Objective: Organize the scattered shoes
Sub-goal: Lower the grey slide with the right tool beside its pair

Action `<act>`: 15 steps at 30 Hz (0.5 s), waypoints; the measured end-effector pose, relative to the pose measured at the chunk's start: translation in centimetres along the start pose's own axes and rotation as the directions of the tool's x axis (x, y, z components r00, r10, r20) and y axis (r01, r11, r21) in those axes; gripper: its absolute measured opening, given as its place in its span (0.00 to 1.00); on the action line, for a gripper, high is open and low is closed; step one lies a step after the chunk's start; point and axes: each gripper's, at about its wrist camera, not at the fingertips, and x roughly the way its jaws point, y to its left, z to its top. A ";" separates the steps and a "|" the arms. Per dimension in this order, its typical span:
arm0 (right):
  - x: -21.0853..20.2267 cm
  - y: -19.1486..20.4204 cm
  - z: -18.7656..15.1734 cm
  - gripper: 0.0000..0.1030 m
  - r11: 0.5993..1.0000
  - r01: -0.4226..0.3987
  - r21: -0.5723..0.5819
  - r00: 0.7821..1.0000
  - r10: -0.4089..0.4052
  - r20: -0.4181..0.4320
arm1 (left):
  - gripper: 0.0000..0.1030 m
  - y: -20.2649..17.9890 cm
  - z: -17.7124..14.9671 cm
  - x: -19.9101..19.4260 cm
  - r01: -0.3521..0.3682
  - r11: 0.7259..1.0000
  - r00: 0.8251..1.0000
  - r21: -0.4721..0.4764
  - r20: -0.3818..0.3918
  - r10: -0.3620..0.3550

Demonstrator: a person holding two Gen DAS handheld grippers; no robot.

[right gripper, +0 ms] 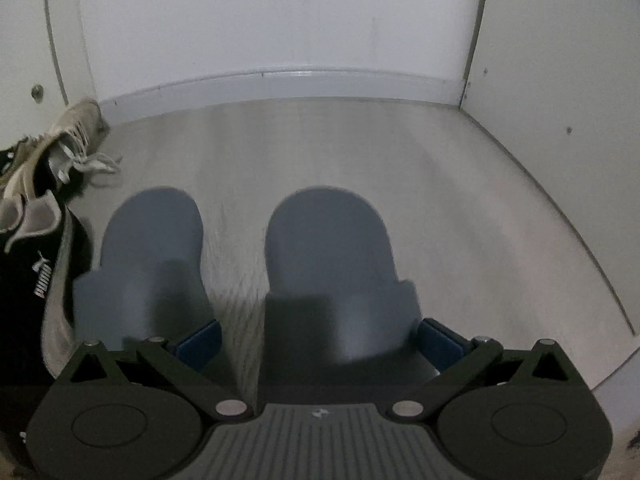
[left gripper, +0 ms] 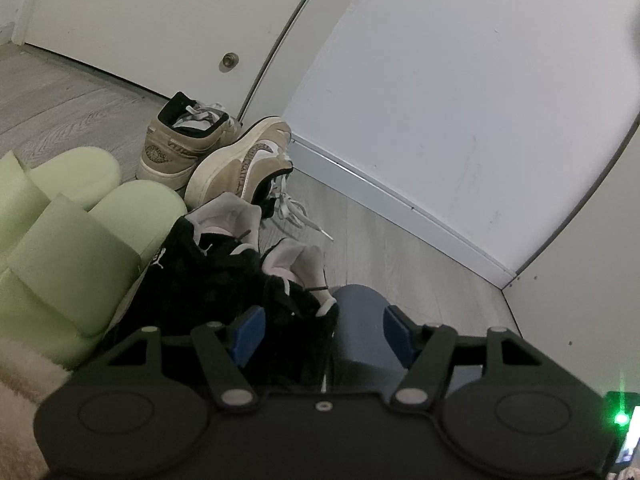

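Left wrist view: my left gripper (left gripper: pixel 320 330) has its jaws spread, straddling a black sneaker (left gripper: pixel 224 276) and a blue slide (left gripper: pixel 360 332), clamping neither; green slides (left gripper: pixel 76 232) lie near left, tan sneakers (left gripper: pixel 216 152) farther off by the wall. Risk: closing here pinches both shoes together. Right wrist view: my right gripper (right gripper: pixel 320 344) is spread around the right blue slide (right gripper: pixel 332 264), whether touching I cannot tell; its mate (right gripper: pixel 148 256) lies just left. Risk: the left finger (right gripper: pixel 198 340) nudges that mate askew.
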 end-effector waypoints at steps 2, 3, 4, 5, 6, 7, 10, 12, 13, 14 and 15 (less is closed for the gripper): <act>0.3 0.1 0.2 0.99 1.000 0.000 0.001 1.000 0.000 0.007 | 0.65 -0.1 0.0 0.0 0.001 1.000 1.000 0.003 -0.002 -0.001; 0.4 0.1 0.3 0.99 1.000 -0.001 -0.003 1.000 0.001 0.012 | 0.65 -0.1 0.0 0.0 0.001 1.000 1.000 0.005 -0.004 -0.001; 0.6 0.2 0.4 0.99 1.000 -0.002 -0.009 1.000 0.002 0.017 | 0.65 -0.1 0.0 0.0 0.002 1.000 1.000 0.006 -0.004 -0.002; 0.9 0.6 0.5 0.97 1.000 -0.001 -0.023 1.000 0.002 0.022 | 0.65 -0.1 0.0 0.0 0.003 1.000 1.000 0.006 -0.003 -0.003; 1.2 0.8 0.5 0.95 0.999 0.003 -0.039 1.000 -0.001 0.031 | 0.65 -0.1 0.0 -0.1 0.003 1.000 1.000 0.006 -0.002 -0.003; 1.4 1.0 0.5 0.94 0.999 0.005 -0.052 0.999 -0.003 0.038 | 0.65 -0.1 0.0 -0.1 0.003 1.000 1.000 0.005 -0.002 -0.003; 1.7 1.4 0.9 0.94 0.998 -0.010 -0.068 0.998 0.013 0.055 | 0.65 -0.1 0.0 -0.1 0.003 1.000 1.000 0.003 -0.002 -0.003; 2.1 1.1 1.6 0.94 0.998 -0.032 -0.048 0.997 0.035 0.063 | 0.65 -0.1 0.0 -0.1 0.004 1.000 1.000 0.005 -0.001 -0.004; 2.3 0.8 2.0 0.94 0.998 -0.051 -0.027 0.996 0.053 0.068 | 0.65 -0.1 0.0 -0.1 0.004 1.000 1.000 0.005 -0.001 -0.004; 2.3 0.6 2.2 0.94 0.997 -0.071 -0.006 0.995 0.071 0.071 | 0.65 -0.1 0.0 -0.1 0.004 1.000 1.000 0.005 -0.001 -0.004; 2.4 0.2 2.6 0.94 0.994 -0.109 0.029 0.991 0.106 0.076 | 0.65 -0.1 0.0 -0.1 0.004 1.000 1.000 0.005 0.000 -0.004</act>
